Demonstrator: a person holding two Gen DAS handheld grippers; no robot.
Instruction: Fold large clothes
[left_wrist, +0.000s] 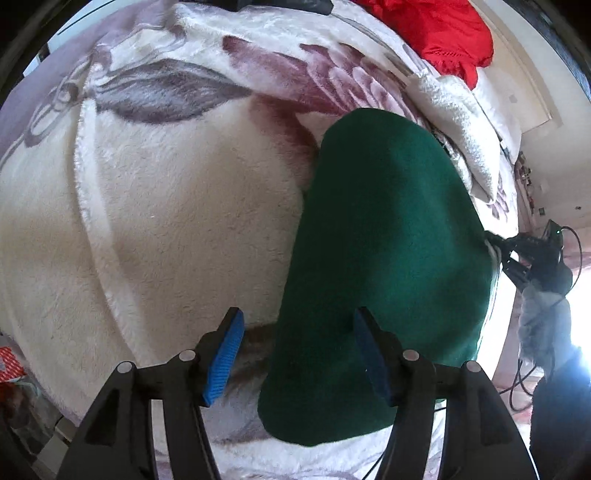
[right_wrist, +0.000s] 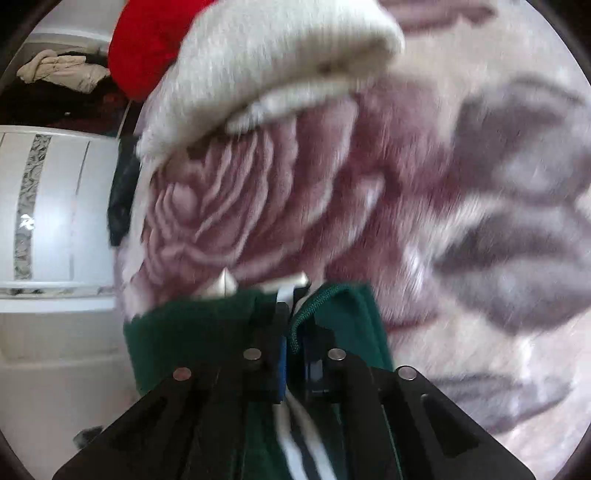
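1. Left wrist view: my left gripper (left_wrist: 297, 354) is hanging over the bed with its jaws released, nothing pinched between the blue ribbed pads (left_wrist: 224, 360).
2. The dark green fleece garment (left_wrist: 384, 258) is lying flat on the fluffy cream blanket with the big mauve rose print (left_wrist: 166, 206). It's stretching from right under my jaws up toward the middle of the view, and my right-hand pad is hovering over its lower part while the left-hand one is over bare blanket.
3. Further up I'm seeing a crumpled bright red garment (left_wrist: 439, 33) at the top edge and a folded white knitted piece (left_wrist: 458, 122) just beside the green one's far end.
4. My right gripper (left_wrist: 495, 240) is showing at the green fleece's right edge, touching it.
5. Right wrist view, pretty blurry: my right gripper (right_wrist: 293, 354) is clenched on the green fleece (right_wrist: 207, 332), biting right on its stitched hem, with the cloth bunching up on both sides of the jaws.
6. Some white-striped fabric (right_wrist: 299, 443) is hanging down below the pads.
7. Beyond that the rose blanket (right_wrist: 424, 206) is filling the view, with the white knit (right_wrist: 258, 59) and the red garment (right_wrist: 147, 44) up top, and a white cabinet (right_wrist: 55, 206) on the left.
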